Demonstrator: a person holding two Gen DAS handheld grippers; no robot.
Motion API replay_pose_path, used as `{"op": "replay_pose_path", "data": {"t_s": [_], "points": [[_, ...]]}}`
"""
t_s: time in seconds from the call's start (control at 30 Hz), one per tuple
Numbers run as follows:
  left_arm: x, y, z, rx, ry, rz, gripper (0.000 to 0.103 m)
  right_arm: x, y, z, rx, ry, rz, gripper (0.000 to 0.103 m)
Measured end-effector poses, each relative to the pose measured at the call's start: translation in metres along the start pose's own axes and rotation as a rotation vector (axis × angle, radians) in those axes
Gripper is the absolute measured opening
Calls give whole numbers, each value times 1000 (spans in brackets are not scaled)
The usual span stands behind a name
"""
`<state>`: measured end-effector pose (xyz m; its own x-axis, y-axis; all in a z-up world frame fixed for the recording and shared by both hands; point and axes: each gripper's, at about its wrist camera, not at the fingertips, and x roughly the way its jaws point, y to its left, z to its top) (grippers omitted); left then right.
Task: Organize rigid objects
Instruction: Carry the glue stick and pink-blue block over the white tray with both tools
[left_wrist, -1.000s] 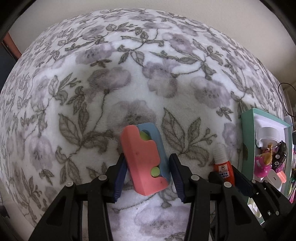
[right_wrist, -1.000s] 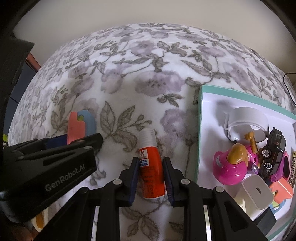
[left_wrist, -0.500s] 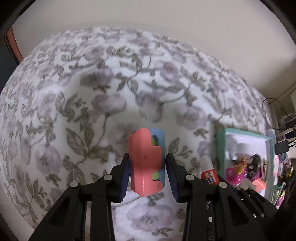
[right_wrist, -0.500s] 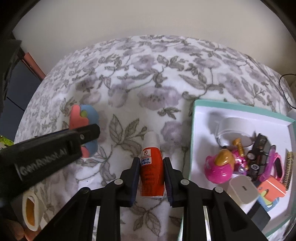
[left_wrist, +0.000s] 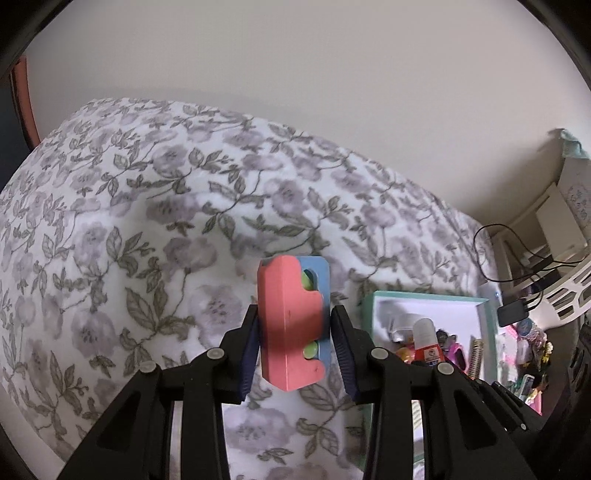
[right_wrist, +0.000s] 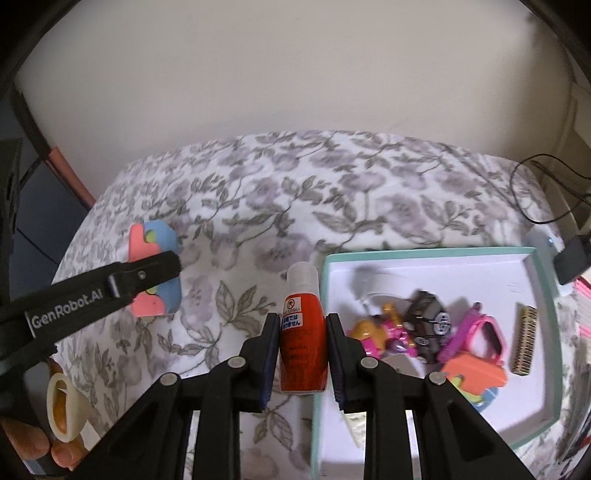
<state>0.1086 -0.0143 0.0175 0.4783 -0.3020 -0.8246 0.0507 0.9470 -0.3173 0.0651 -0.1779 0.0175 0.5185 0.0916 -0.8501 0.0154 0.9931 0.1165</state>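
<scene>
My left gripper (left_wrist: 295, 350) is shut on a pink and blue foam block (left_wrist: 291, 328) with green dots and holds it above the floral blanket. The block also shows in the right wrist view (right_wrist: 155, 273), behind the left gripper's finger (right_wrist: 110, 288). My right gripper (right_wrist: 301, 358) is shut on an orange glue bottle (right_wrist: 303, 343) with a white cap, held by the left rim of the teal-rimmed white box (right_wrist: 424, 254). The bottle also shows in the left wrist view (left_wrist: 426, 343), over the box (left_wrist: 428, 295).
The box holds a white ring holder (right_wrist: 380, 284), a pink toy (right_wrist: 388, 332), a black toy car (right_wrist: 428, 321), a pink watch (right_wrist: 480, 336), an orange foam piece (right_wrist: 472, 376) and a comb (right_wrist: 524, 345). Black cables (right_wrist: 546, 206) and a charger (right_wrist: 572, 262) lie at the right. A wall stands behind the bed.
Both grippers have lifted with their objects. The right gripper has carried the glue bottle rightward to the box's edge. The left gripper has risen and tilted up.
</scene>
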Motion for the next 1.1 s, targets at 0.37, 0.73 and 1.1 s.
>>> {"op": "replay_pose_path", "data": {"t_s": [0.37,0.73,1.1], "points": [[-6,-34,-7,14,-4,-78,39,-8,-54,1,84,2,-79,27],[19,-99,-32,112,91,-143,39,-4,-136,-13,277,31,-162,27],[34,-151,-55,230,130,-179,39,-16,-182,-22,402,9,-203,27]]}}
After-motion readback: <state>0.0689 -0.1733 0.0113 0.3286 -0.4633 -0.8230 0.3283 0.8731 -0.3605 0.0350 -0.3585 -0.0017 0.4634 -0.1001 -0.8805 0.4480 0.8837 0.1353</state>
